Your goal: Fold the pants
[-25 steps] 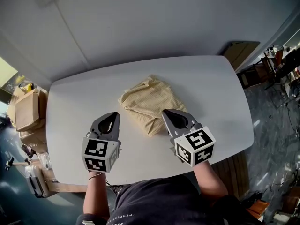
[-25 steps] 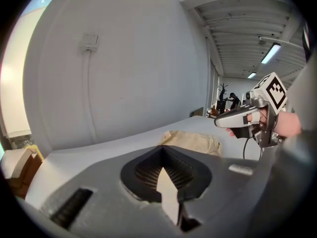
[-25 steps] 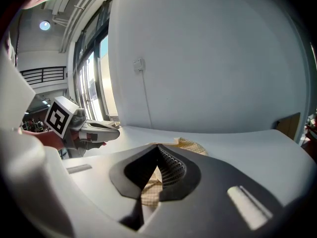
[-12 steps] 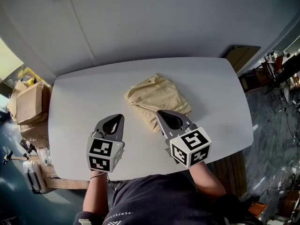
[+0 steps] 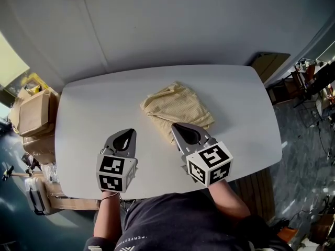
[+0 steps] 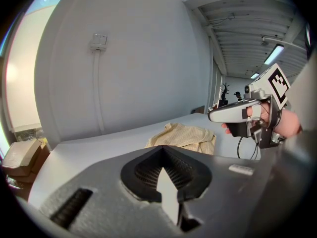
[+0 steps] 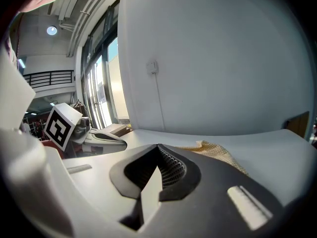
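Note:
The pants [image 5: 177, 110] are a small folded bundle of pale yellow checked cloth lying mid-table on the white table [image 5: 241, 103]. My left gripper [image 5: 127, 132] hovers over bare tabletop to the near left of the bundle, shut and empty. My right gripper [image 5: 175, 125] is also shut and empty, with its tip over the bundle's near edge. In the left gripper view the pants [image 6: 184, 135] lie beyond my shut jaws, with the right gripper [image 6: 213, 115] beside them. The right gripper view shows only a corner of the pants [image 7: 218, 151] past its shut jaws.
Cardboard boxes [image 5: 31, 114] stand on the floor off the table's left end. A brown board [image 5: 272, 61] leans by the wall at the far right, with cluttered furniture [image 5: 314, 77] beyond. The table's near edge is just below both grippers.
The right gripper has shifted left along the bundle's near edge. The left gripper has drawn back a little from the pants. Both stayed shut, and the pants have not moved.

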{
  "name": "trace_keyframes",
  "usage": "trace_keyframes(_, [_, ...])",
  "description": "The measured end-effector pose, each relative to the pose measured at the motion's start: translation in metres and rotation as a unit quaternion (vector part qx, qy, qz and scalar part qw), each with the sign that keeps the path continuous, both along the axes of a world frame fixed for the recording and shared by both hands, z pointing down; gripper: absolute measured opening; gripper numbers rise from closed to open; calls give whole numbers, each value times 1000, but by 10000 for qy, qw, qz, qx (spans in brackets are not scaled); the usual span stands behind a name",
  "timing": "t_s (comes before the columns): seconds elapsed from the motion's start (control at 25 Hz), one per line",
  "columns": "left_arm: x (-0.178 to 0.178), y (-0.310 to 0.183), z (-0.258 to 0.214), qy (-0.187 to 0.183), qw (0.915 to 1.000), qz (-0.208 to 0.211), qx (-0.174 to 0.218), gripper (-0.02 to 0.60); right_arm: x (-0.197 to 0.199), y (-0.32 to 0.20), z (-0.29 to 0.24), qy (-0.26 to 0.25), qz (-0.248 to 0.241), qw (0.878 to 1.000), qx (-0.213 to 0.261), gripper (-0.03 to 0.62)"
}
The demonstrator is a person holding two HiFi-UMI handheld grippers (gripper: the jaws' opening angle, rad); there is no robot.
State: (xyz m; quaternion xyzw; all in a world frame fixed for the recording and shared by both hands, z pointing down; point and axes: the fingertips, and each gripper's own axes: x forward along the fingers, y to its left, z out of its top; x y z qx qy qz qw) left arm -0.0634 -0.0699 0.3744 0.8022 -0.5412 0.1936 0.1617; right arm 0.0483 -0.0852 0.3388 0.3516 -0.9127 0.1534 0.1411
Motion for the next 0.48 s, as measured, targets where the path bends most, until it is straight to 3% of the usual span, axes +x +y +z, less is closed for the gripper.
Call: trace_keyframes(0.48, [-1,2,-15,37,9995,19,301,-6,2,2,-15,-200,120,9995,216,0])
